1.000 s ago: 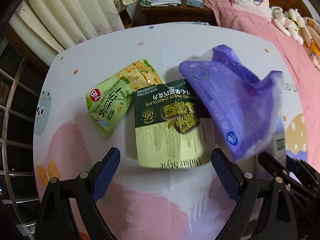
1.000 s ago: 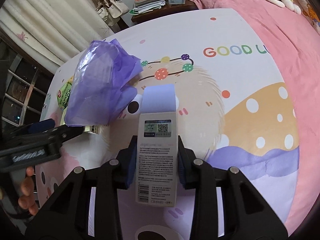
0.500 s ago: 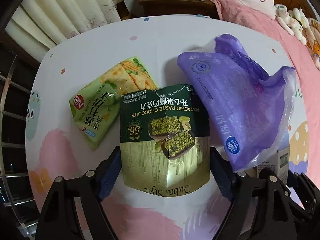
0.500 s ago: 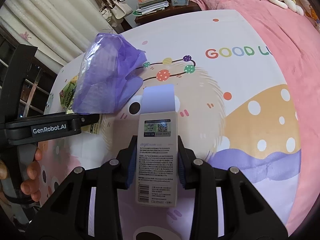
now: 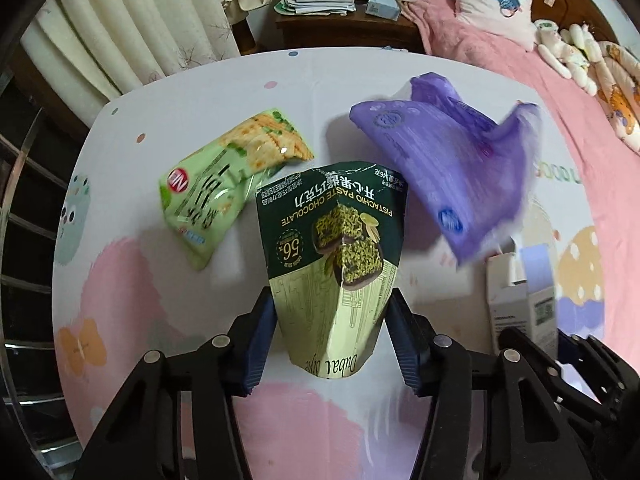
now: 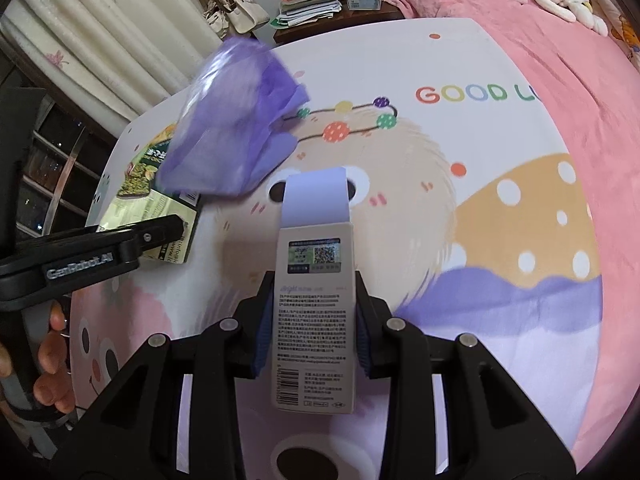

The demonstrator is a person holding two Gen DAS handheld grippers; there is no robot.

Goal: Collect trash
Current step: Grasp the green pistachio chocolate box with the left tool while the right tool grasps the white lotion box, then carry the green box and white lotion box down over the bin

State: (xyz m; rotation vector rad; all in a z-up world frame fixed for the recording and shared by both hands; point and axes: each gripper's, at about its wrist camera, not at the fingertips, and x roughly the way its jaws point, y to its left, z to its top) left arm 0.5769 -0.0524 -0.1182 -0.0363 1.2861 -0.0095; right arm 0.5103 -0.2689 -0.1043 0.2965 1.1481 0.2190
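Glossy creased wrapper (image 5: 336, 252), blurred, perhaps plastic bag (image 5: 452, 168)

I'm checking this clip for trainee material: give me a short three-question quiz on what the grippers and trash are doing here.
1. True or false: the right gripper is shut on a white box.
2. What lies between the left gripper's jaws? A) green cracker packet B) pistachio chocolate wrapper C) purple bag
3. In the left wrist view, which item lies nearest the curtain?

Key: 1 true. 2 B; the jaws have just been closing and the wrapper buckles between them. 3 the green cracker packet.
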